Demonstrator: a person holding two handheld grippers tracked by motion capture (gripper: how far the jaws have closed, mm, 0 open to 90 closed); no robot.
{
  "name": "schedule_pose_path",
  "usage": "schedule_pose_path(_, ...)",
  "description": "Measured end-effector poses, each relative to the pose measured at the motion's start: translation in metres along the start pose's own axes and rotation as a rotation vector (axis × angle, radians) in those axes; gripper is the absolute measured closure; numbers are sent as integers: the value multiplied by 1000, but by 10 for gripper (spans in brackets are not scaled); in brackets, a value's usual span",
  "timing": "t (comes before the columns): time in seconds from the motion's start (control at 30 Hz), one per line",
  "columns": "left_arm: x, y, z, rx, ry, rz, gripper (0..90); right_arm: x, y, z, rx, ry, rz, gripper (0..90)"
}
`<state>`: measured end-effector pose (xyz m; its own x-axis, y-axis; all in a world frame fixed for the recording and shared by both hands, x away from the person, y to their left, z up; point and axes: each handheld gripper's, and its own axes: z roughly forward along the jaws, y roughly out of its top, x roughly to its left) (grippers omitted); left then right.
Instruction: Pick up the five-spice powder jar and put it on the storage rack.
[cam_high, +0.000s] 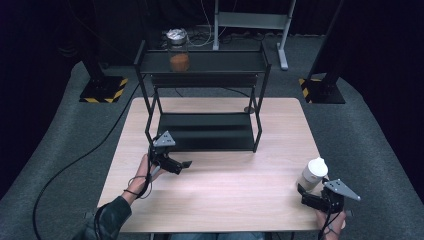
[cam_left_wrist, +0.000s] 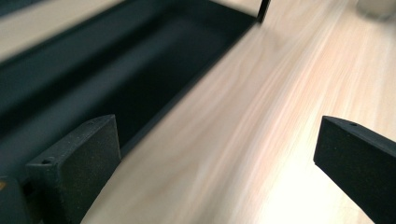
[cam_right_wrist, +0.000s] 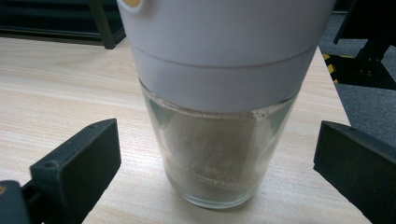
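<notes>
Because my right gripper (cam_right_wrist: 217, 154) has its fingers spread wide around the jar (cam_right_wrist: 219, 107) without touching it, I could tip it off the surface's (cam_high: 225, 185) near right edge by closing off-centre. Farther off, my left gripper (cam_high: 181, 164) hangs wide open beside the shelf (cam_high: 205, 132).

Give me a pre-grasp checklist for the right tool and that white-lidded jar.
1. Right tool open wide enough for the glass jar: ok.
2. Jar centred between the jaws: ok, in the right gripper view.
3. Jar upright on the table: ok.
4. White lid fully seated: cannot tell.
5. Left tool open, holding nothing, well apart from the jar: ok.
6. Room on the rack, whose top shelf carries an orange-filled jar: ok, lower shelf looks bare.
</notes>
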<state>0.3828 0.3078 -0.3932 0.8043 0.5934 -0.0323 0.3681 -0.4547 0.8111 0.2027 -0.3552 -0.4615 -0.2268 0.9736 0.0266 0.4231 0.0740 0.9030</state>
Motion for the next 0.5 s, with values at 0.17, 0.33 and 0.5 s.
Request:
schedule_pose_path(0.17, -6, -23, 11, 40, -1, -36, 0, 0, 0, 0, -1, -1, 1, 0)
schedule_pose_path(0.33, -7, -39, 17, 43, 3, -78, 0, 0, 0, 0, -1, -1, 0, 0)
schedule_pose_path(0.5, -13, -43, 22, 64, 23, -65, 0, 0, 0, 0, 0, -2, -1, 0)
